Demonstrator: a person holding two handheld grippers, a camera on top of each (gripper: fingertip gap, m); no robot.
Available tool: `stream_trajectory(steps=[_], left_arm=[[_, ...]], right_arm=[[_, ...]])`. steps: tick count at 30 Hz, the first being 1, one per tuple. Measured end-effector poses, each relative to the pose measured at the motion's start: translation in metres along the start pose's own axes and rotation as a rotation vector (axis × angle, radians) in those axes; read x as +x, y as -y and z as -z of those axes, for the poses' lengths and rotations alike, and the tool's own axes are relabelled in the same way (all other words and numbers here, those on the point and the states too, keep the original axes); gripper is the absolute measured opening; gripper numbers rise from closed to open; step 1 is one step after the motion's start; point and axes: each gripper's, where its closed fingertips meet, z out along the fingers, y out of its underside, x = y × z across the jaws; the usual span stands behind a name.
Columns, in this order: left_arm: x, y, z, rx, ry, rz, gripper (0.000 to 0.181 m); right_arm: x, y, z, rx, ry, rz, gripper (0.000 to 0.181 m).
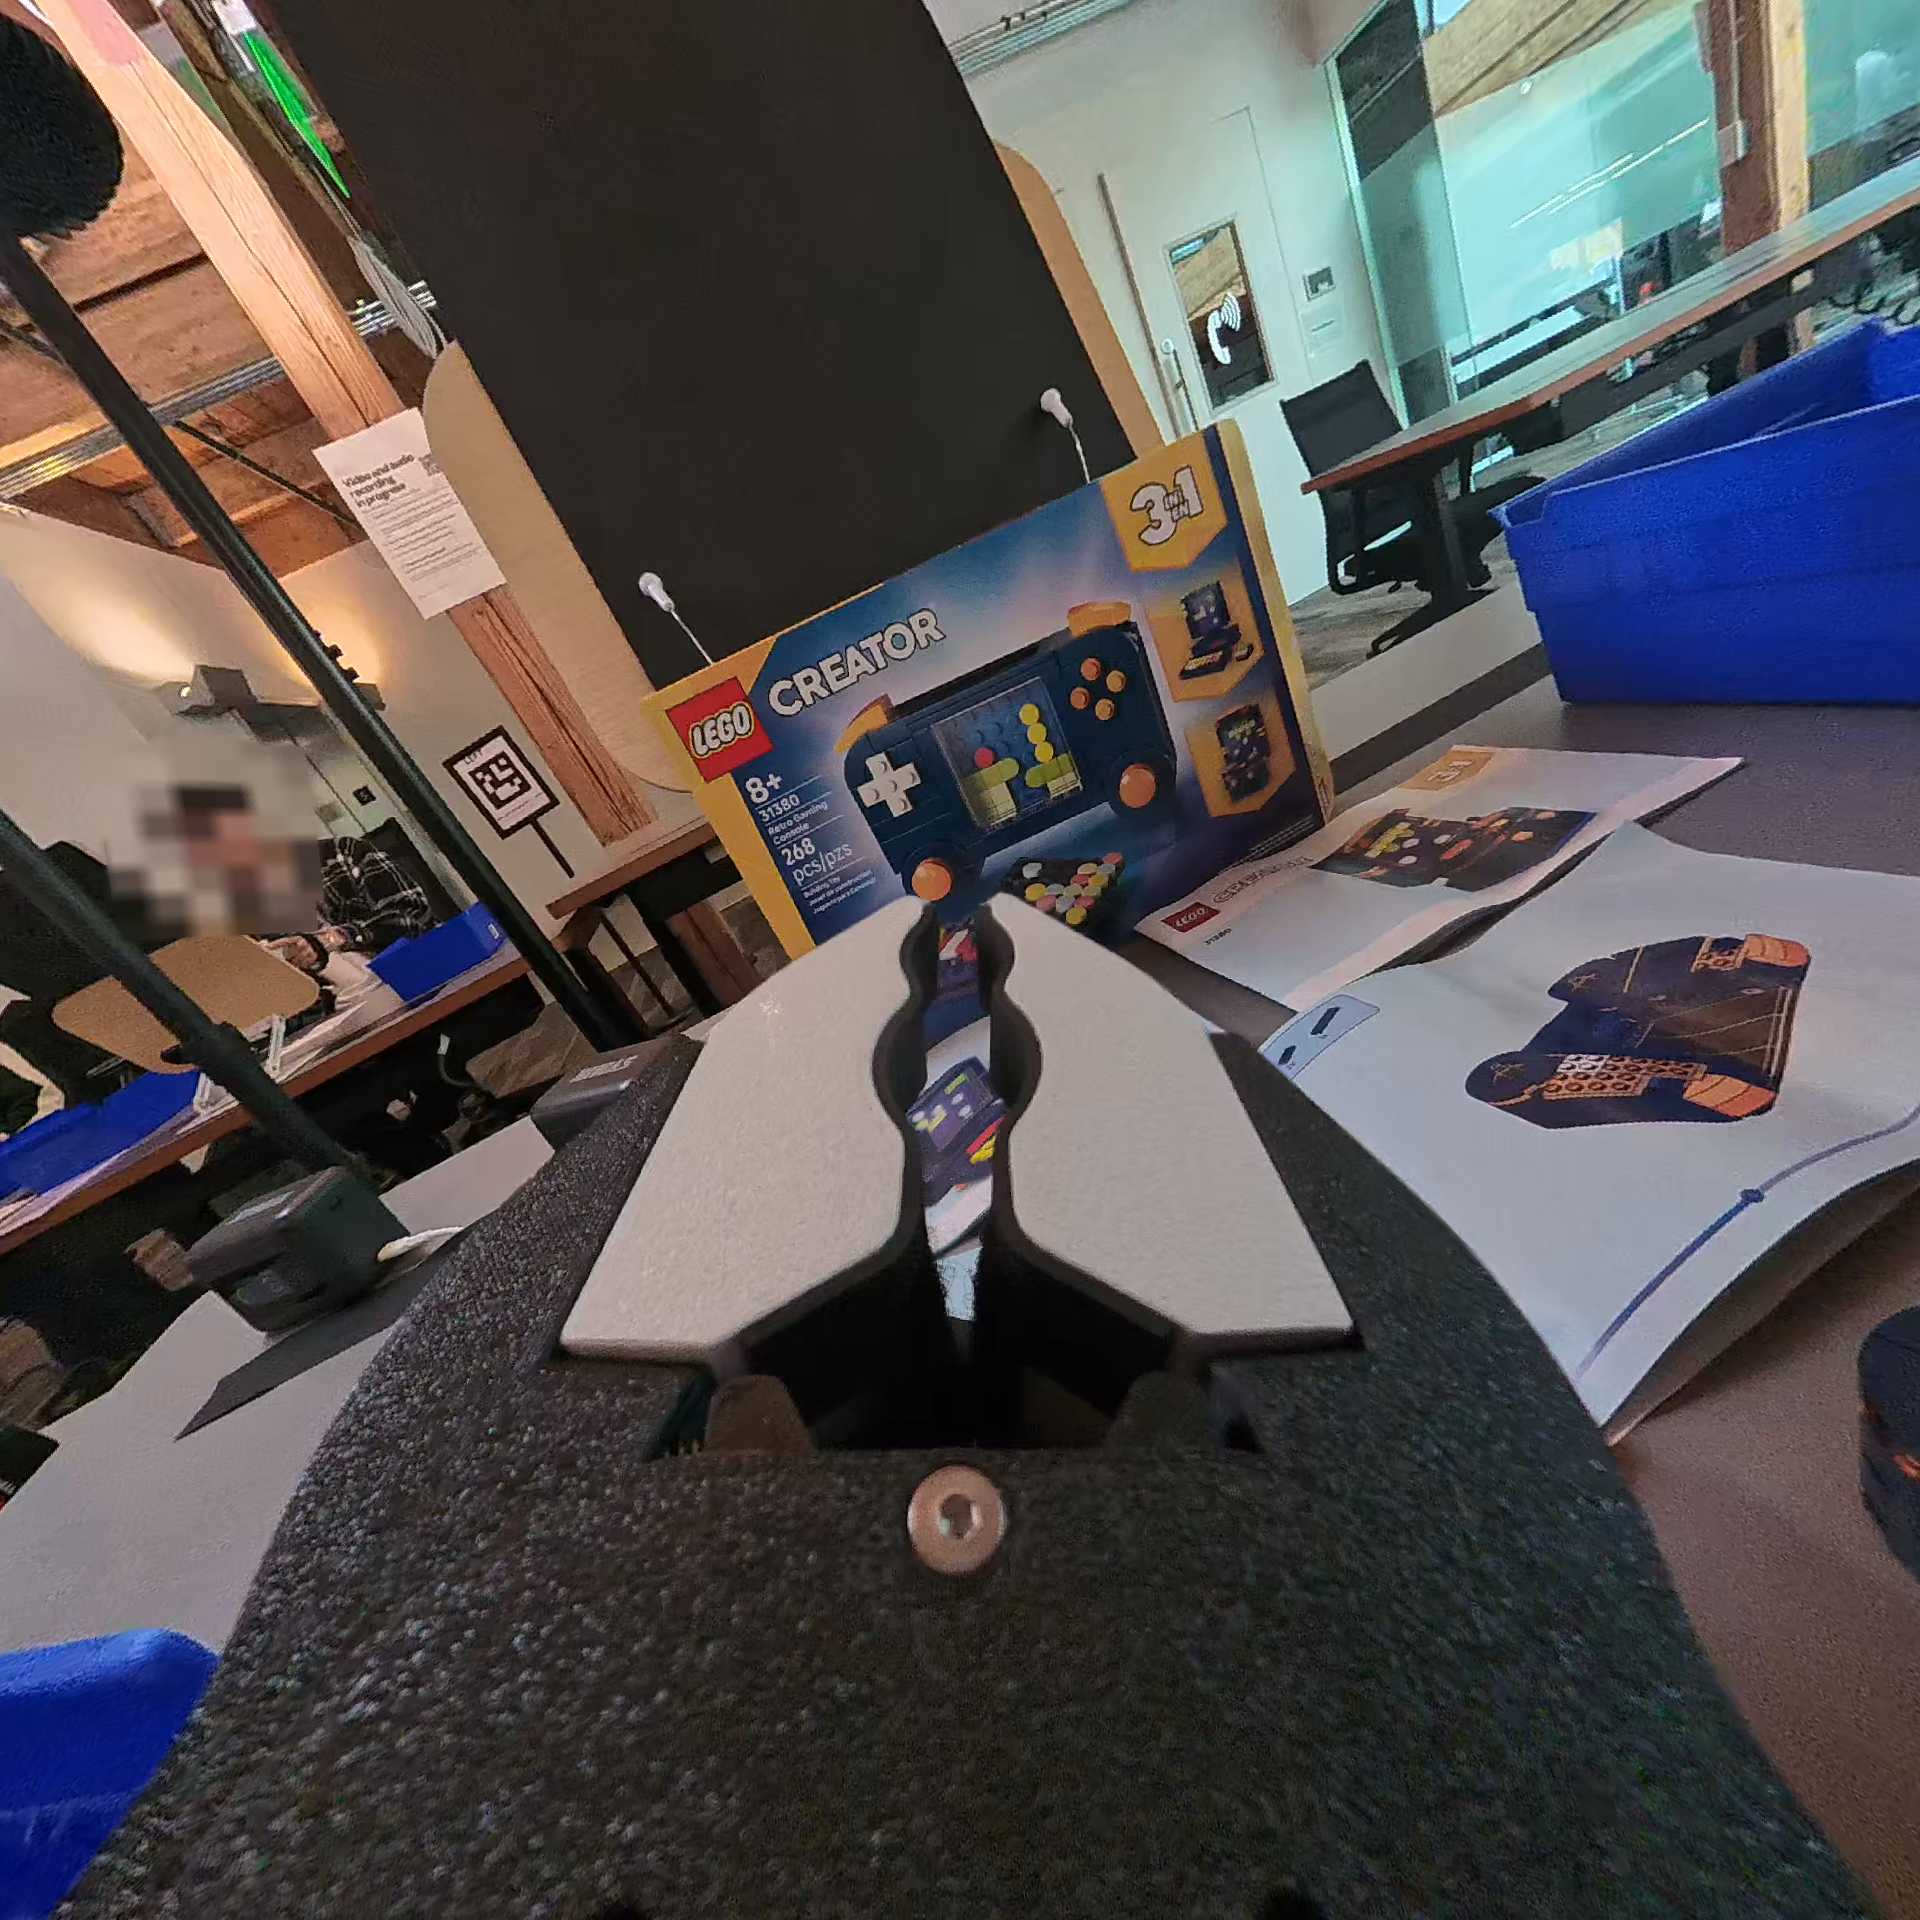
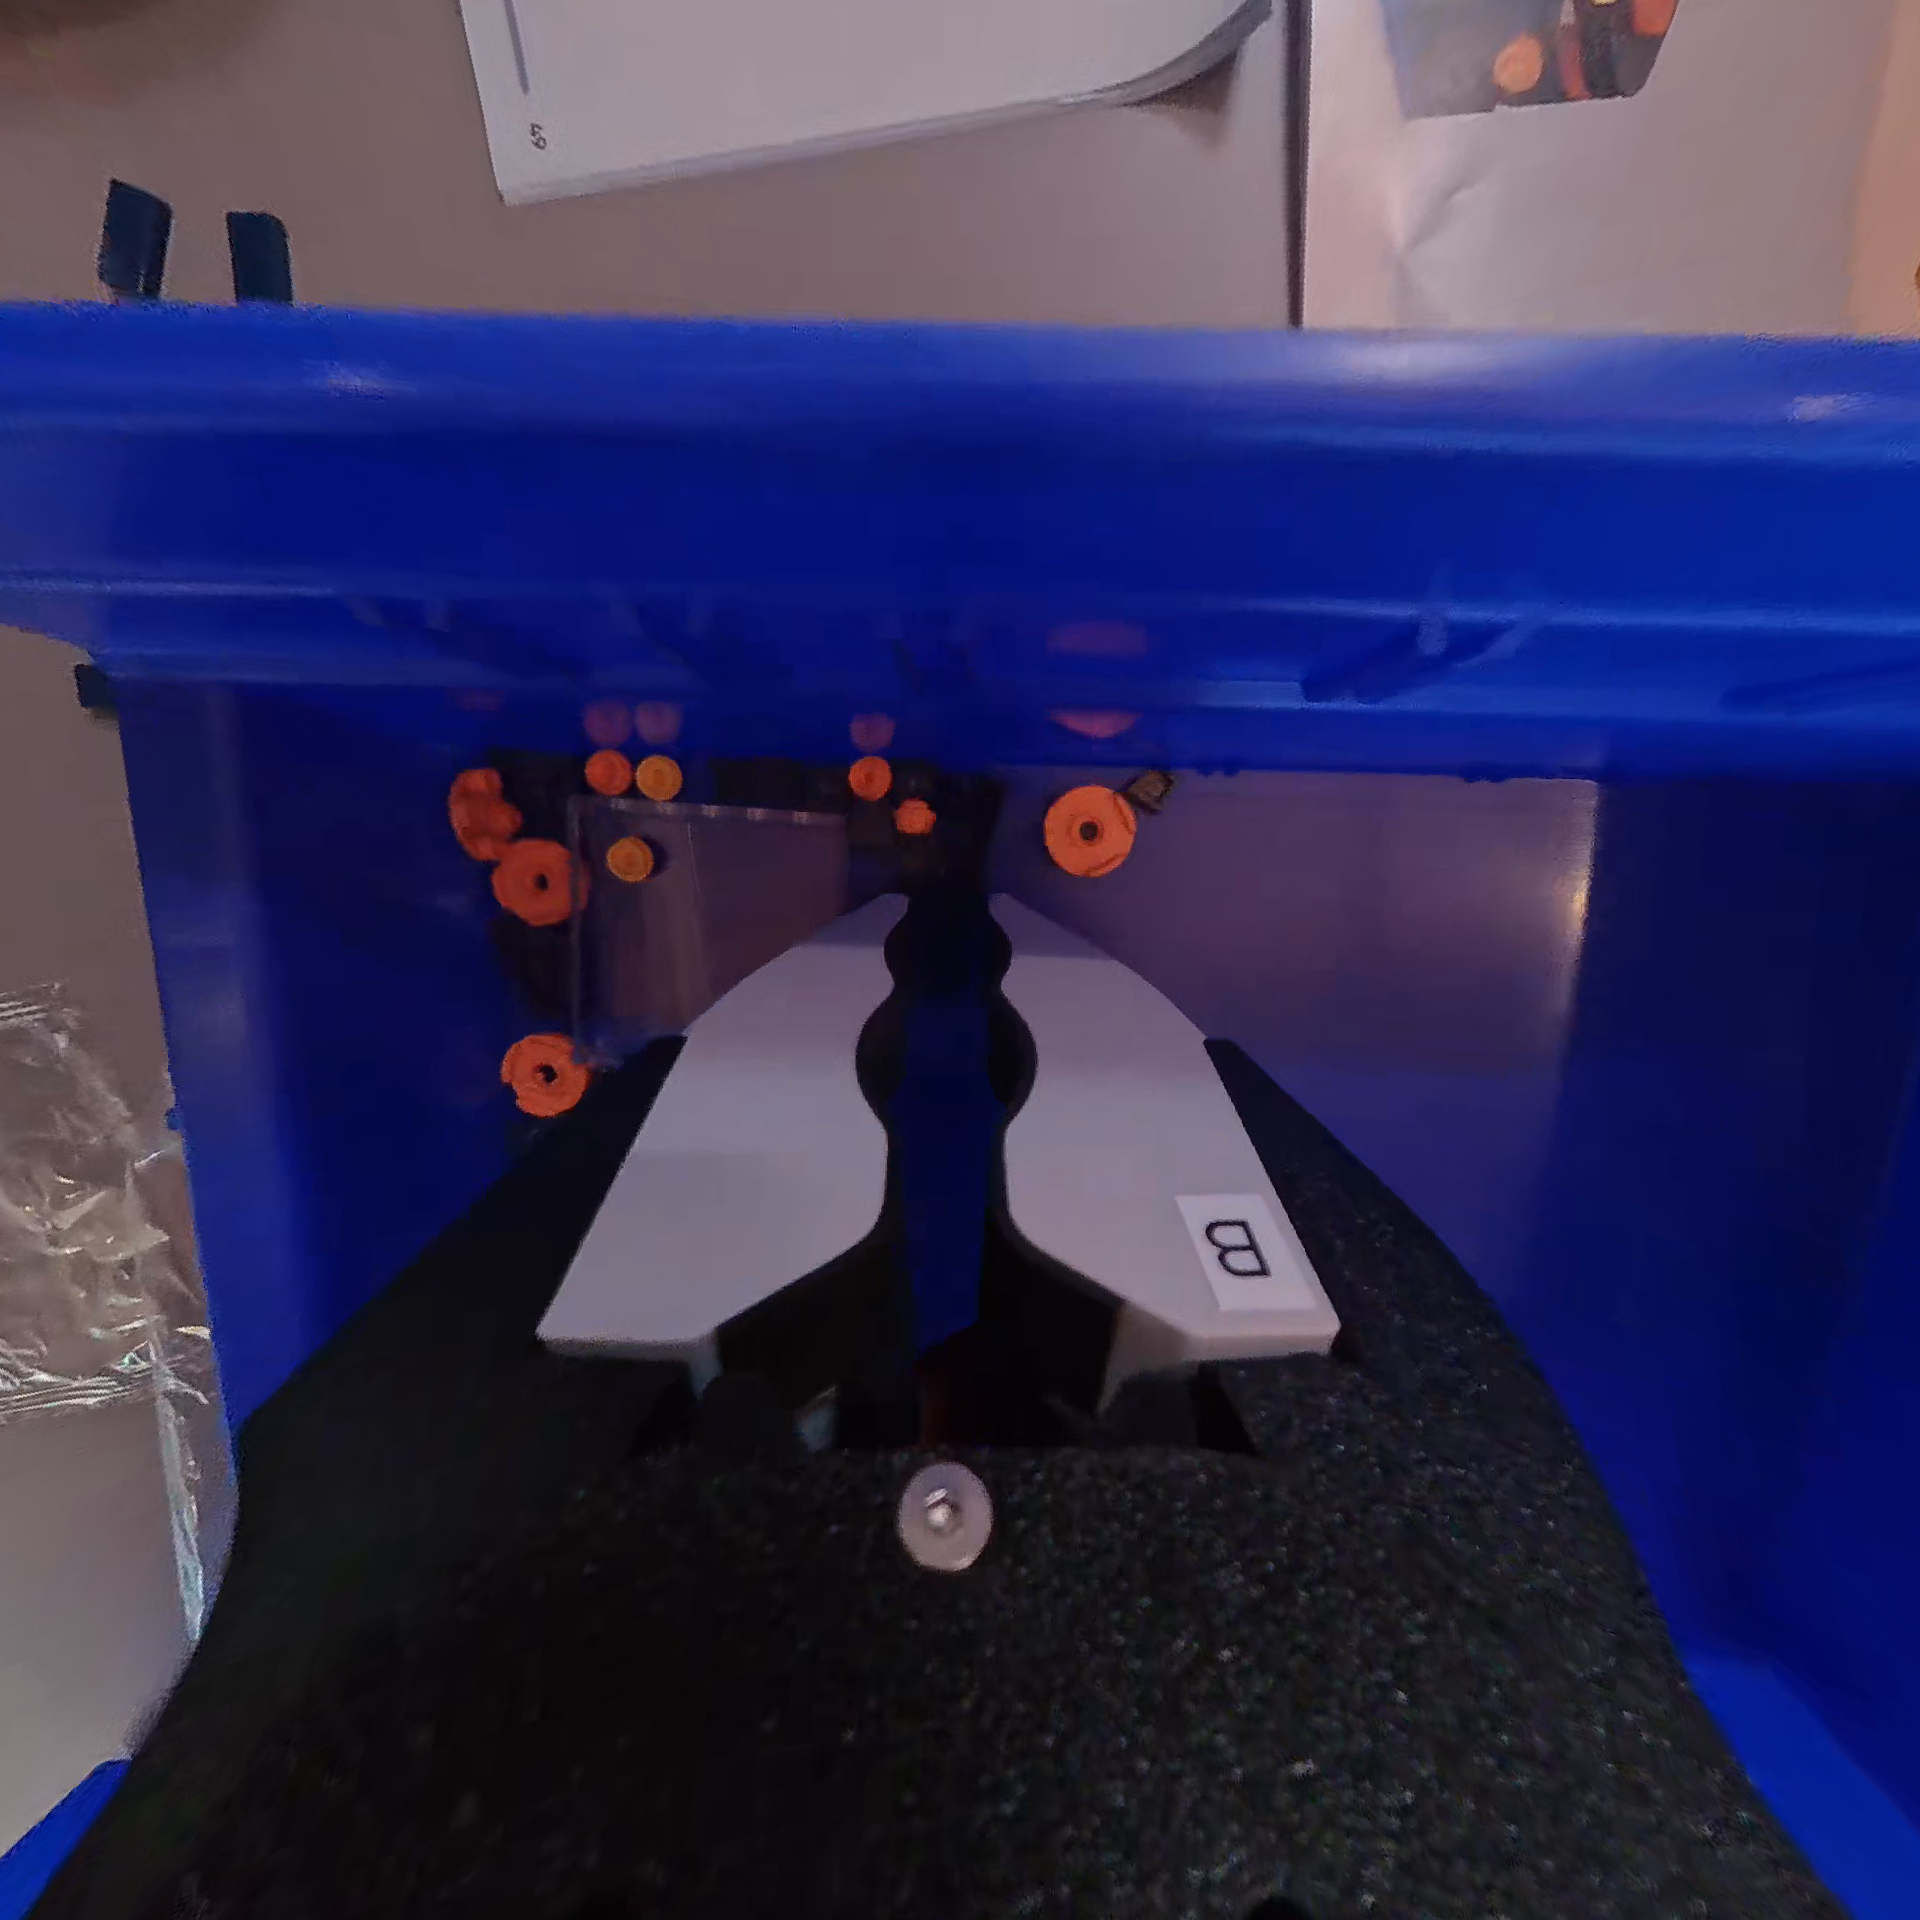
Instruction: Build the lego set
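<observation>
In the left wrist view my left gripper (image 1: 956, 920) is shut with only a thin slit between its grey fingers (image 1: 769, 1122). It holds nothing and hovers above the table. It points at the upright Lego set box (image 1: 987, 727). An open instruction booklet (image 1: 1621, 1122) lies to its right. A dark blue part-built model (image 1: 1891, 1423) shows at the right edge. In the right wrist view my right gripper (image 2: 945, 909) is inside a blue bin (image 2: 935, 468), jaws almost together. Its tips are among dark pieces (image 2: 935, 862) by the far wall. I cannot tell whether one is pinched.
Several orange round pieces (image 2: 1086, 829) and a clear panel (image 2: 717, 914) lie in the bin. Crumpled plastic bags (image 2: 83, 1195) lie left of it, a booklet (image 2: 831, 94) beyond it. More booklets (image 1: 1434, 852), a blue bin (image 1: 1714, 561) and black stand poles (image 1: 270, 623) surround the left gripper. The left gripper's tips are roughly 40 centimeters from the right gripper's.
</observation>
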Motion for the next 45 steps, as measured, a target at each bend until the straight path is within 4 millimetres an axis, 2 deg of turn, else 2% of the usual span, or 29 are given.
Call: stream_trajectory(steps=[2, 8, 11, 12, 13, 14, 15, 17, 18, 19, 20, 23, 26, 31, 32, 34, 37, 40, 42, 44, 45], left_arm=[[0.002, 0.004, 0.001, 0.016, -0.01, -0.007, 0.006], [0.008, 0.019, 0.006, 0.073, -0.044, -0.027, 0.006], [0.012, 0.02, 0.006, 0.078, -0.068, -0.016, 0.006], [0.013, 0.02, 0.006, 0.08, -0.075, -0.014, 0.006], [0.014, 0.02, 0.006, 0.079, -0.081, -0.014, 0.006], [0.015, 0.019, 0.006, 0.077, -0.085, -0.014, 0.006], [0.016, 0.019, 0.006, 0.074, -0.089, -0.017, 0.007], [0.018, 0.017, 0.005, 0.069, -0.097, -0.021, 0.006], [0.018, 0.017, 0.005, 0.066, -0.1, -0.021, 0.007], [0.019, 0.017, 0.004, 0.065, -0.104, -0.023, 0.007], [0.02, 0.017, 0.005, 0.065, -0.106, -0.025, 0.007], [0.021, 0.016, 0.004, 0.06, -0.111, -0.033, 0.007], [0.023, 0.016, 0.003, 0.058, -0.12, -0.034, 0.007], [0.026, 0.017, 0.004, 0.063, -0.13, -0.044, 0.007], [0.026, 0.018, 0.004, 0.065, -0.133, -0.043, 0.007], [0.027, 0.017, 0.004, 0.066, -0.139, -0.038, 0.007], [0.028, 0.016, 0.004, 0.065, -0.148, -0.027, 0.007], [0.028, 0.017, 0.006, 0.073, -0.148, -0.031, 0.007], [0.027, 0.017, 0.006, 0.075, -0.149, -0.03, 0.007], [0.027, 0.017, 0.007, 0.074, -0.151, -0.027, 0.007], [0.027, 0.016, 0.007, 0.075, -0.152, -0.025, 0.007]], right_arm=[[0.005, 0.0, 0.004, 0.012, -0.033, -0.027, 0.0], [0.003, -0.001, 0.012, 0.008, -0.122, -0.021, 0.0], [0.01, 0.003, 0.012, 0.018, -0.173, -0.108, 0.001], [0.008, 0.007, 0.01, 0.032, -0.147, -0.141, 0.019], [0.002, 0.01, 0.008, 0.046, -0.102, -0.168, 0.03], [-0.004, 0.011, 0.004, 0.04, -0.067, -0.181, 0.035], [-0.006, 0.005, 0.0, -0.002, -0.071, -0.162, 0.032], [0.007, -0.005, 0.005, -0.034, -0.169, -0.113, 0.016], [0.021, -0.019, 0.012, -0.093, -0.245, -0.139, 0.006], [0.028, -0.031, 0.017, -0.133, -0.266, -0.17, 0.006], [0.028, -0.035, 0.02, -0.122, -0.244, -0.199, 0.008], [0.029, -0.028, 0.027, -0.057, -0.257, -0.219, 0.011], [0.048, -0.034, 0.038, -0.116, -0.379, -0.219, 0.012], [0.086, -0.056, 0.067, -0.179, -0.473, -0.51, 0.012], [0.091, -0.057, 0.071, -0.169, -0.458, -0.549, 0.012], [0.103, -0.048, 0.076, -0.112, -0.427, -0.518, 0.015], [0.111, -0.022, 0.067, -0.032, -0.321, -0.366, 0.033], [0.116, -0.024, 0.048, -0.073, -0.254, -0.304, 0.049], [0.124, -0.025, 0.039, -0.047, -0.253, -0.35, 0.034], [0.141, -0.032, 0.037, -0.038, -0.347, -0.428, 0.002], [0.15, -0.036, 0.039, -0.031, -0.419, -0.47, 0.0]])
